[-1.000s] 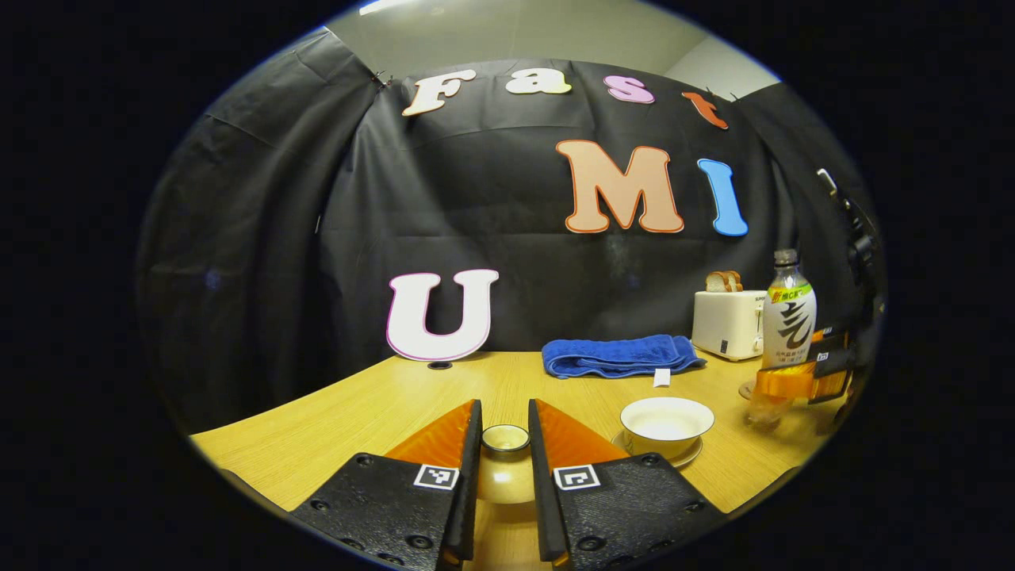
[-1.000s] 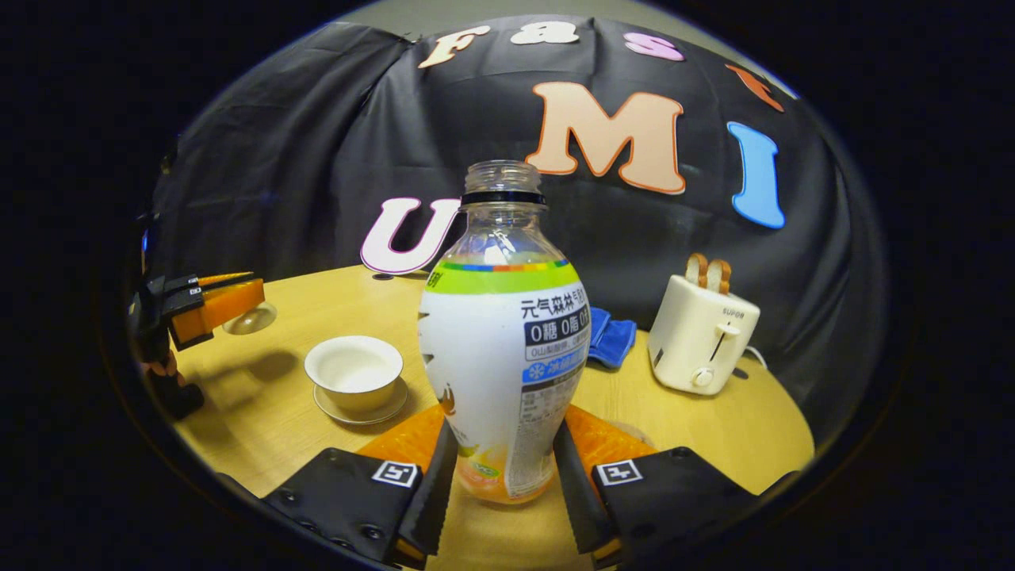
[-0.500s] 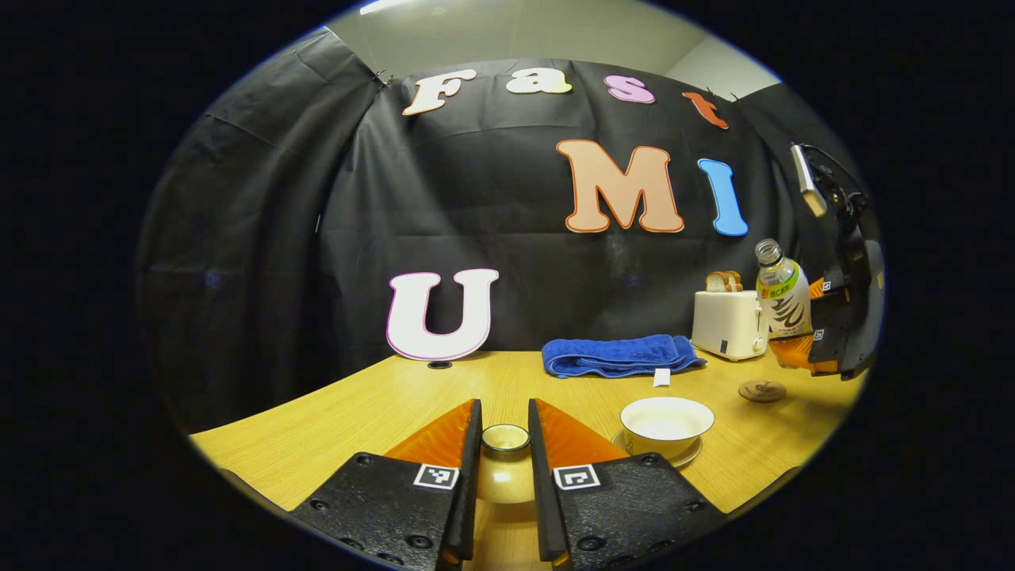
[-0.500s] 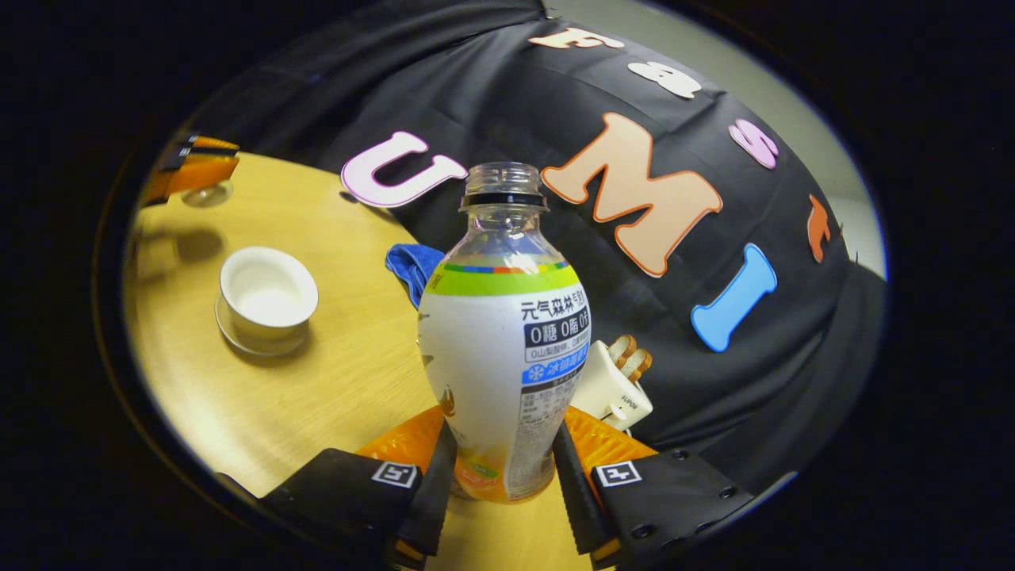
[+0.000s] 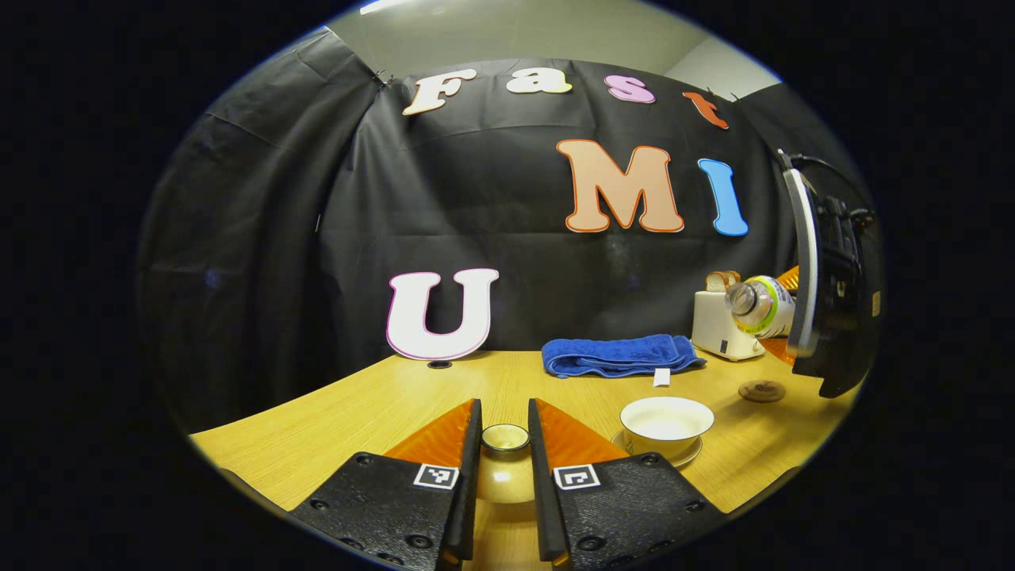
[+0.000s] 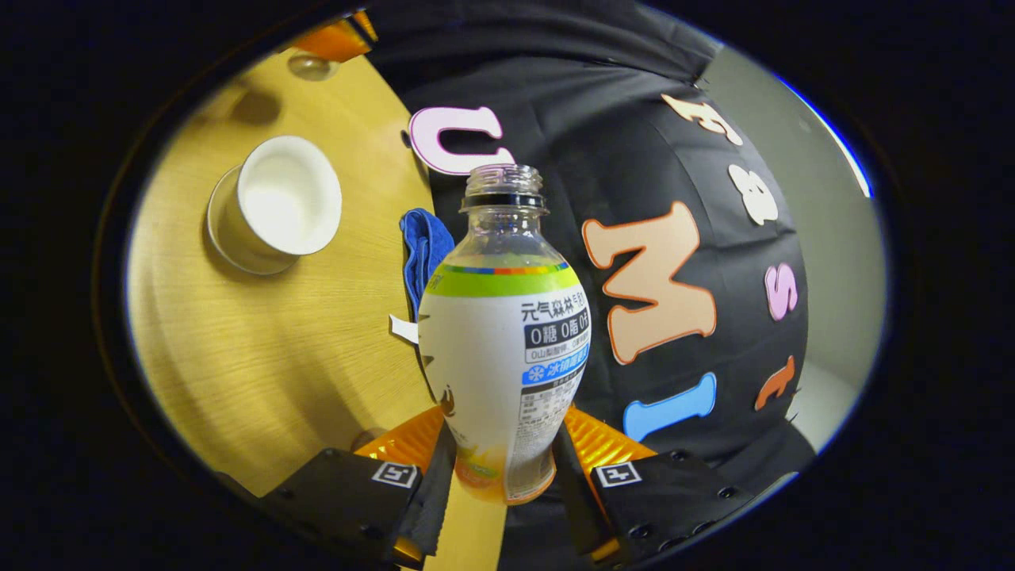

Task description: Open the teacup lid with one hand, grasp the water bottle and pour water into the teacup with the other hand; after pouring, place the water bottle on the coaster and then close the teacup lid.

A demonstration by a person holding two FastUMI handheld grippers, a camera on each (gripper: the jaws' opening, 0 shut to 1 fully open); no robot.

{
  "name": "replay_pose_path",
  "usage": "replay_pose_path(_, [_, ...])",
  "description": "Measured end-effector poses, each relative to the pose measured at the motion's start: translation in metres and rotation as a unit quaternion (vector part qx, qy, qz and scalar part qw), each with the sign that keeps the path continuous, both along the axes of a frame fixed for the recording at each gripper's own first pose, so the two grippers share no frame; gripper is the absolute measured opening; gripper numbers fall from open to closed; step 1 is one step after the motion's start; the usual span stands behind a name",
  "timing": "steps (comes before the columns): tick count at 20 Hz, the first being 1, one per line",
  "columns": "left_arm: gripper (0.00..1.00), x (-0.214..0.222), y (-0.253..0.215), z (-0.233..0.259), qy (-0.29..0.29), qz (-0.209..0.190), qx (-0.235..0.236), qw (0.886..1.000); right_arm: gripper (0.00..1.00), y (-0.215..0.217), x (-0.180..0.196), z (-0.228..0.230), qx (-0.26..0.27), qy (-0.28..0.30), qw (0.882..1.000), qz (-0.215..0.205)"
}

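My left gripper (image 5: 504, 427) is shut on the teacup lid (image 5: 505, 476), a pale glossy lid with a round knob, held just above the wooden table (image 5: 373, 412). To its right the white teacup (image 5: 666, 419) stands uncovered on its saucer. Farther right, my right gripper (image 5: 785, 317) holds the water bottle (image 5: 753, 305) tipped sideways in the air, its uncapped mouth pointing toward the cup. In the right gripper view the bottle (image 6: 503, 341) sits between the fingers of the right gripper (image 6: 505, 444), and the teacup (image 6: 281, 198) lies up and left of its mouth. The round coaster (image 5: 761, 390) lies bare.
A folded blue towel (image 5: 622, 355) lies behind the cup. A white toaster (image 5: 718, 327) with bread slices stands at the back right, partly behind the bottle. The black cloth wall closes off the table's far side.
The right gripper has lifted the bottle off the coaster and rolled it over sideways, bringing its mouth toward the teacup. The left gripper and the lid have stayed still.
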State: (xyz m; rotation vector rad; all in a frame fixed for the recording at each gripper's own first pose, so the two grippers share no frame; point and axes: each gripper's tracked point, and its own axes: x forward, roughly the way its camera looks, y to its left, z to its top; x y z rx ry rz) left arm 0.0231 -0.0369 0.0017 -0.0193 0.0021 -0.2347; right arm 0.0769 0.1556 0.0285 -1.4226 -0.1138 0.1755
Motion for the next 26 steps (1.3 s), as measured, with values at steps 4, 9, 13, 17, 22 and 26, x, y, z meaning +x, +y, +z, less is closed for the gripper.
replay_pose_path(4, [0.29,0.0,0.0,-0.001,0.0,0.0,0.0,1.0,0.67,0.006,0.003,-0.002,-0.043,-0.029,0.999,0.009])
replay_pose_path(9, [0.29,0.0,0.0,-0.001,0.0,0.0,0.0,1.0,0.67,0.012,0.011,-0.002,-0.103,-0.059,0.993,0.016])
replay_pose_path(13, [0.29,0.0,0.0,0.0,0.0,0.0,0.0,1.0,0.65,0.017,0.014,-0.002,-0.127,-0.073,0.989,0.022])
replay_pose_path(17, [0.29,0.0,0.001,-0.001,0.0,0.0,0.0,1.0,0.66,0.018,0.015,0.002,-0.156,-0.096,0.983,0.028])
replay_pose_path(22, [0.29,0.0,0.001,-0.001,0.0,0.0,0.0,1.0,0.67,0.026,0.011,0.013,-0.194,-0.138,0.97,0.038])
replay_pose_path(26, [0.29,0.0,0.001,-0.001,0.0,0.0,0.0,1.0,0.67,0.03,0.008,0.019,-0.213,-0.158,0.963,0.046])
